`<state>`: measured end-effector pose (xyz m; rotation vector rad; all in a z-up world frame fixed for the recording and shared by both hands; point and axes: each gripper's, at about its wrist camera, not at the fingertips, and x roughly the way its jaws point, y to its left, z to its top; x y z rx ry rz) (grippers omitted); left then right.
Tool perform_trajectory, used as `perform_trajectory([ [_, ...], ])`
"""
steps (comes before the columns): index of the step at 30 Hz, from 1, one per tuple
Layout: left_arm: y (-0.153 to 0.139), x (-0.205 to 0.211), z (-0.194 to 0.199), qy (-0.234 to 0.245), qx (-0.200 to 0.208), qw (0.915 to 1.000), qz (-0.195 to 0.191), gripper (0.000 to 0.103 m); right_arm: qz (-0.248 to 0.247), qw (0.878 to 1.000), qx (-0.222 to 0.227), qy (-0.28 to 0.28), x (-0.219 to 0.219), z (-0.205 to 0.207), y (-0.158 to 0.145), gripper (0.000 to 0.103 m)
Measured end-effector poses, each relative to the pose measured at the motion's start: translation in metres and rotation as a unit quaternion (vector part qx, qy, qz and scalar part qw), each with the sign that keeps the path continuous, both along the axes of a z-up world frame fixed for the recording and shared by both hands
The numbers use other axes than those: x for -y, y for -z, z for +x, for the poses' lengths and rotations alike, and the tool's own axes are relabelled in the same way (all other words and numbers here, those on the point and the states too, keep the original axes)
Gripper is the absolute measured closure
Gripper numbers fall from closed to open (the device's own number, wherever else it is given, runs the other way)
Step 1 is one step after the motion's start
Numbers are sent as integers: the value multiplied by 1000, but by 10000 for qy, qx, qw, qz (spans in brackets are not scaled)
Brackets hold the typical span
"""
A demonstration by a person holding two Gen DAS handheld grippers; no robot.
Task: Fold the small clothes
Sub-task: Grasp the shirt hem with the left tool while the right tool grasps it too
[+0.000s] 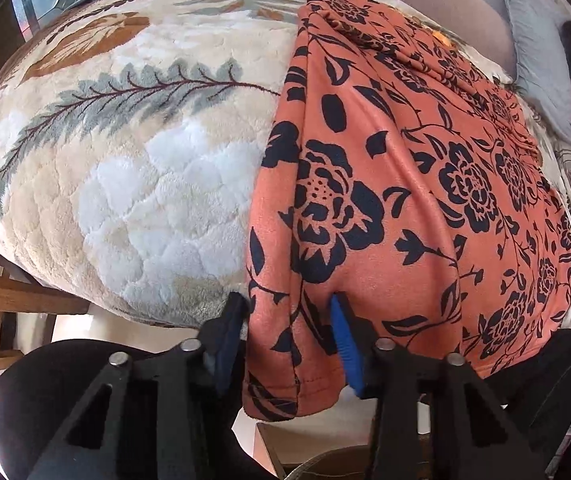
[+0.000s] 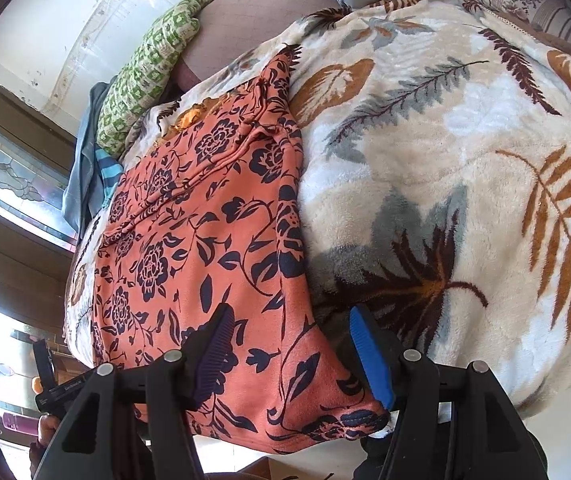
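The orange floral garment (image 1: 385,200) is straddled at its hem corners by both half-open hand-held grippers, left (image 1: 291,308) and right (image 2: 289,320), nothing clamped, so a thin pinch could get slipped mid-fold.

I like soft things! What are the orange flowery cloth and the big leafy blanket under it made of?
The orange flowery cloth looks like a thin, stretchy knit with a matte, slightly brushed face; it drapes limply and shows a stitched hem. The leafy blanket looks like thick plush fleece, probably synthetic: fluffy pile, puffy quilted bumps, soft sheen.
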<state>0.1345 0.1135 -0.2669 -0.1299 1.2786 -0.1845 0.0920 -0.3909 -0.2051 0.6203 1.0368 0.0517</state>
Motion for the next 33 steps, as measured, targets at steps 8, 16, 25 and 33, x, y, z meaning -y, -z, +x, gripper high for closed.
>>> perform_trajectory([
  [8, -19, -2, -4, 232, 246, 9989, -332, 97, -91, 9999, -4, -87, -4, 2, -5, 39],
  [16, -35, -11, -2, 201, 351, 9975, -575, 97, -45, 9999, -117, -70, 11, 4, -1, 31],
  [25, -12, -2, 1, 102, -75, 9993, -365, 88, 29, 9976, -384, -577, 3, 19, 21, 31],
  [33, -4, 7, -3, 252, -90, 9987, -437, 90, -757, 9861, -660, -1324, -31, 25, 26, 51],
])
